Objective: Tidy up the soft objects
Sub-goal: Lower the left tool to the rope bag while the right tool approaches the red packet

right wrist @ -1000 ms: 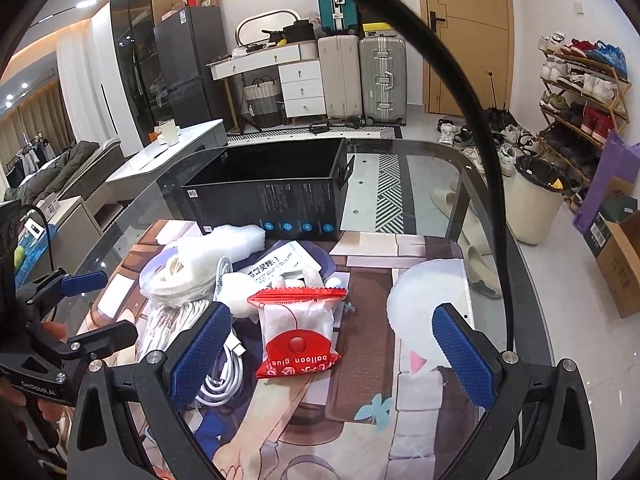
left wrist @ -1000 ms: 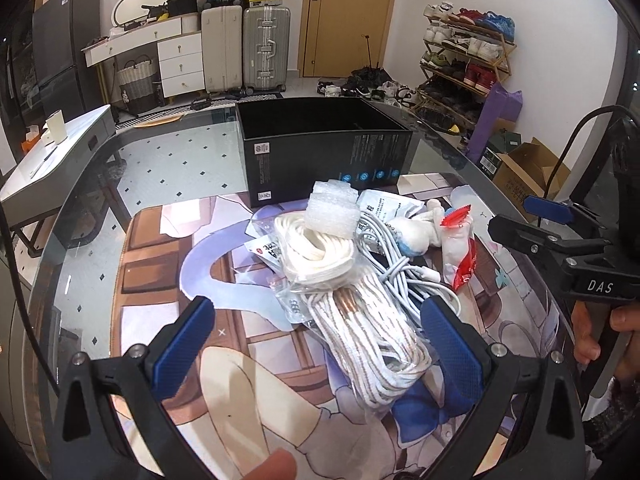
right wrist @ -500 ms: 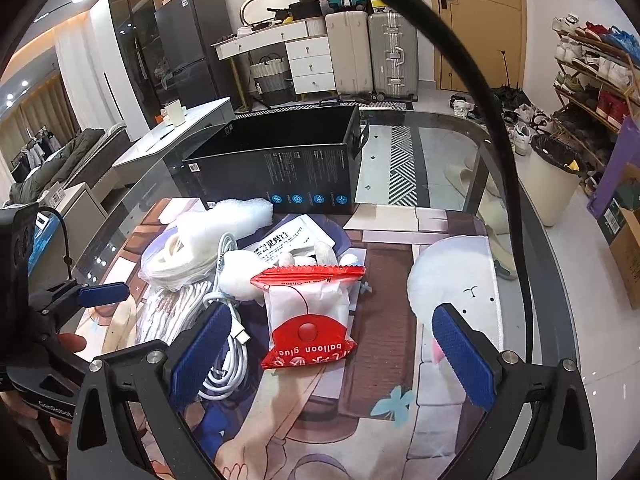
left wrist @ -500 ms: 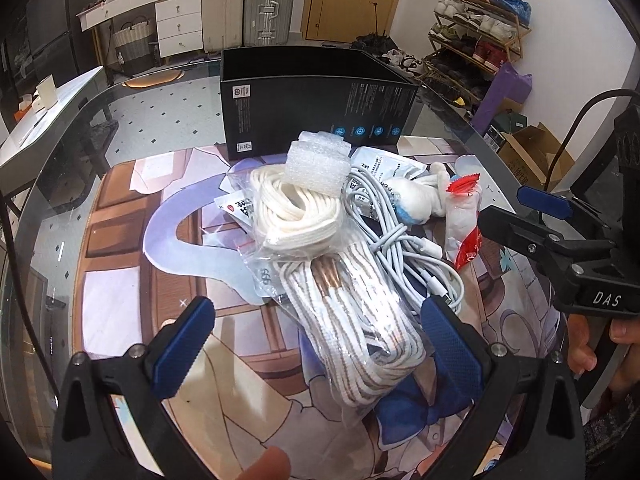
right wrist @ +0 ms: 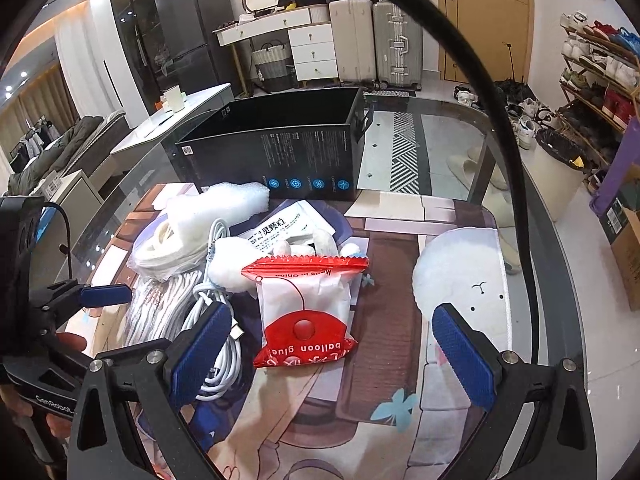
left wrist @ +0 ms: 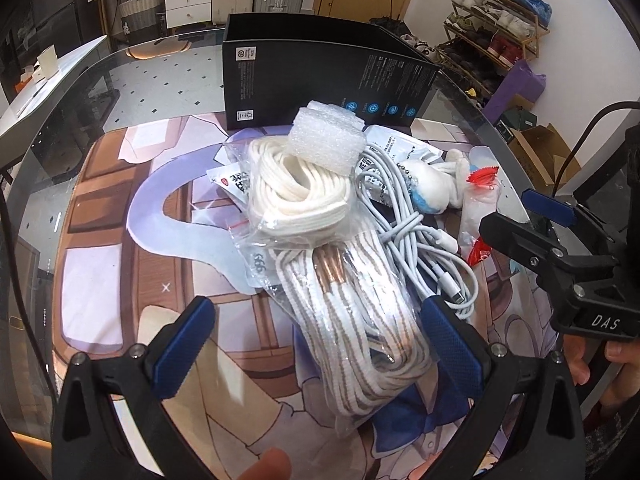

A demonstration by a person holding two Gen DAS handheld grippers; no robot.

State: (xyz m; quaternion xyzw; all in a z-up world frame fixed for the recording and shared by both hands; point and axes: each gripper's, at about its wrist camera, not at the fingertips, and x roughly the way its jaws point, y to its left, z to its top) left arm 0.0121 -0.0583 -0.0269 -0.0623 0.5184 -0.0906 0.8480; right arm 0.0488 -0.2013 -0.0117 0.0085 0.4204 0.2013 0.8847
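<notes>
Both jaws are spread and empty: the left gripper [left wrist: 316,340] straddles the bagged striped rope [left wrist: 356,320] at the pile's 6 o'clock, and the right gripper [right wrist: 332,344] frames the balloon-glue packet [right wrist: 306,312]. The white cable [left wrist: 424,240] tangled at the rope's 2 o'clock could snag and drag along. The slick bag may also slip, short of the black box [left wrist: 320,76] at 12.

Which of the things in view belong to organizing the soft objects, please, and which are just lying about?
Job: bagged white striped rope, bagged cream cord, white foam block, red-and-white balloon glue packet, open black cardboard box.
Lying about: silver suitcases, white bin.
</notes>
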